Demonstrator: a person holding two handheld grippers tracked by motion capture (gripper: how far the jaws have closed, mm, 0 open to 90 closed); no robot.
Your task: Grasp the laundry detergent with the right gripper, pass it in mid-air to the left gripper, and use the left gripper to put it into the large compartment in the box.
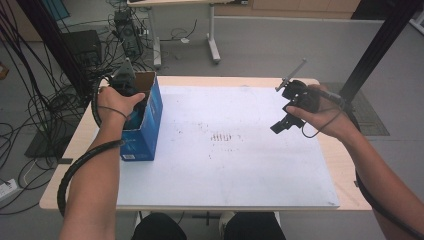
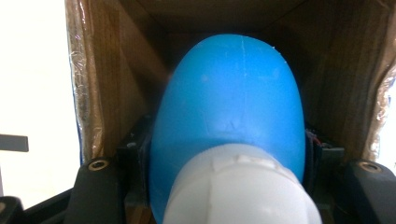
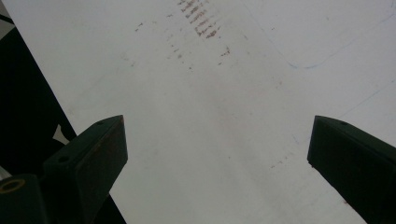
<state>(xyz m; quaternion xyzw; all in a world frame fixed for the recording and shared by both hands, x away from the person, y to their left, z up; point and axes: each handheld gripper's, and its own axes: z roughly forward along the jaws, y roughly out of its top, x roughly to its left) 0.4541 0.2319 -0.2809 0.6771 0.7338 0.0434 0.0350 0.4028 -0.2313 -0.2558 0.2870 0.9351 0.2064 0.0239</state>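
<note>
My left gripper [image 1: 131, 96] reaches down into an open blue cardboard box [image 1: 147, 127] at the table's left. In the left gripper view its jaws [image 2: 226, 149] are shut on a blue plastic bottle [image 2: 229, 98] with a white cap [image 2: 238, 186], and the cap points toward the camera. The box's brown inner walls [image 2: 116, 84] surround the bottle. My right gripper [image 1: 281, 125] hangs in the air over the right side of the white mat [image 1: 225, 165]. In the right gripper view, its jaws [image 3: 217, 140] stand wide open with nothing between them.
Small rust-coloured marks [image 1: 222, 136] dot the mat's middle. The wooden table edge [image 1: 340, 165] frames the mat. Cables and equipment [image 1: 45, 100] lie on the floor at left, a black post [image 1: 375, 45] stands at right, and another table's leg [image 1: 214, 45] is behind.
</note>
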